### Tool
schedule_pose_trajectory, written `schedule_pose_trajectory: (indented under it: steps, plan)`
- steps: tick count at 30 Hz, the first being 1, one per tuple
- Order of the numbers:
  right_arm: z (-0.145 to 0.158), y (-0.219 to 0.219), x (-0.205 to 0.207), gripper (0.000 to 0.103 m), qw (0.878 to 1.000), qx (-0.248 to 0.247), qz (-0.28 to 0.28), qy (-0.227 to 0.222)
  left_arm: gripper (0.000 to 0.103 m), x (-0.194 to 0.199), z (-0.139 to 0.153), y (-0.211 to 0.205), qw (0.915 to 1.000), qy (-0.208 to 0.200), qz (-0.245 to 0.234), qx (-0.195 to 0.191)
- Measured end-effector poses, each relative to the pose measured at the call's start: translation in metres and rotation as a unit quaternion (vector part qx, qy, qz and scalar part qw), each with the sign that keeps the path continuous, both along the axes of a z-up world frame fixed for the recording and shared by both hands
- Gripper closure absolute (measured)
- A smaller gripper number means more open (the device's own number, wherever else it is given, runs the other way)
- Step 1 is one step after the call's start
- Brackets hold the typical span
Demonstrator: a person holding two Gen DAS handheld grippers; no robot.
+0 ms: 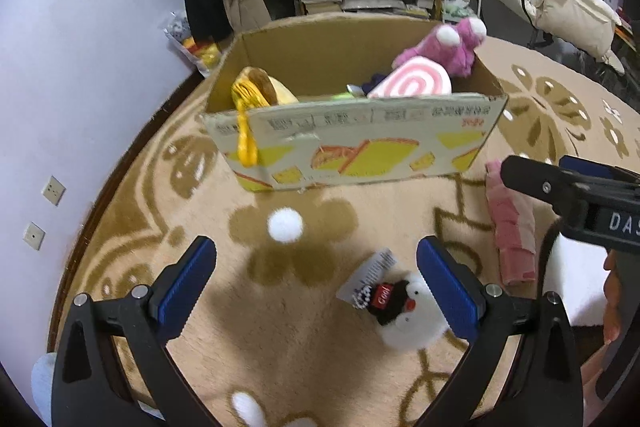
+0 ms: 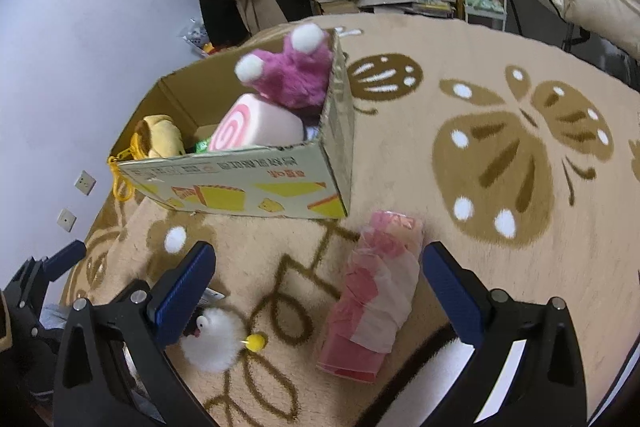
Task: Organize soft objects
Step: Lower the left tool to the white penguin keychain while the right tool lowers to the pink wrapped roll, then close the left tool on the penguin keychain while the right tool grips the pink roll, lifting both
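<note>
Right wrist view showed the pink roll [image 2: 372, 297] lying on the carpet [image 2: 520, 267] between the wide-open right claw's [image 2: 320, 291] fingers, untouched. Left claw [image 1: 316, 285] gaped wide beside the white chick toy [image 1: 408, 315]. Nearby stood the toy-filled cardboard box [image 1: 352, 147].

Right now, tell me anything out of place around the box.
Two soft things lie on the rug, outside the box: a white chick and a pink roll. A yellow strap hangs over the box's front wall.
</note>
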State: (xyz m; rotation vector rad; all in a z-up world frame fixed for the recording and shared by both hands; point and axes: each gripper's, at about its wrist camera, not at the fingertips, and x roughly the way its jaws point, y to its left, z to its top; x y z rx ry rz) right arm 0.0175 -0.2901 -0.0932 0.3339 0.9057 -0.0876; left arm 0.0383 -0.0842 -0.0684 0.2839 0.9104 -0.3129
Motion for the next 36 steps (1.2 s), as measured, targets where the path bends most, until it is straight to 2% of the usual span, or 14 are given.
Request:
schedule_pose_trajectory:
  steps: [5,12,22,25,29,31,32,36]
  plan:
    - [-0.012,-0.007,0.003,0.000,1.000,0.021,-0.014,0.018,0.003,-0.002,-0.009,-0.009,0.9998,0.006,-0.016,0.014]
    - [-0.030,-0.019,0.008,0.000,0.997,0.054,-0.034,0.042,0.003,0.004,-0.023,-0.019,0.9989,0.036,-0.026,0.017]
    - [-0.056,-0.015,0.027,0.000,0.994,0.057,-0.017,0.094,0.003,-0.001,-0.050,-0.037,0.9925,0.093,-0.066,0.045]
    - [-0.062,-0.014,0.029,0.004,0.992,0.057,-0.016,0.107,0.003,-0.004,-0.058,-0.042,0.9896,0.108,-0.075,0.059]
    - [-0.068,-0.016,0.029,0.018,0.991,0.055,-0.022,0.122,0.003,-0.005,-0.064,-0.044,0.9876,0.117,-0.076,0.073]
    - [-0.072,-0.016,0.029,0.027,0.990,0.052,-0.021,0.132,0.006,-0.006,-0.066,-0.043,0.9875,0.118,-0.075,0.073]
    - [-0.074,-0.015,0.029,0.030,0.989,0.048,-0.020,0.138,0.011,-0.006,-0.066,-0.043,0.9876,0.119,-0.074,0.072]
    - [-0.078,-0.011,0.031,0.031,0.988,0.026,-0.012,0.154,0.028,-0.008,-0.073,-0.044,0.9854,0.129,-0.078,0.079]
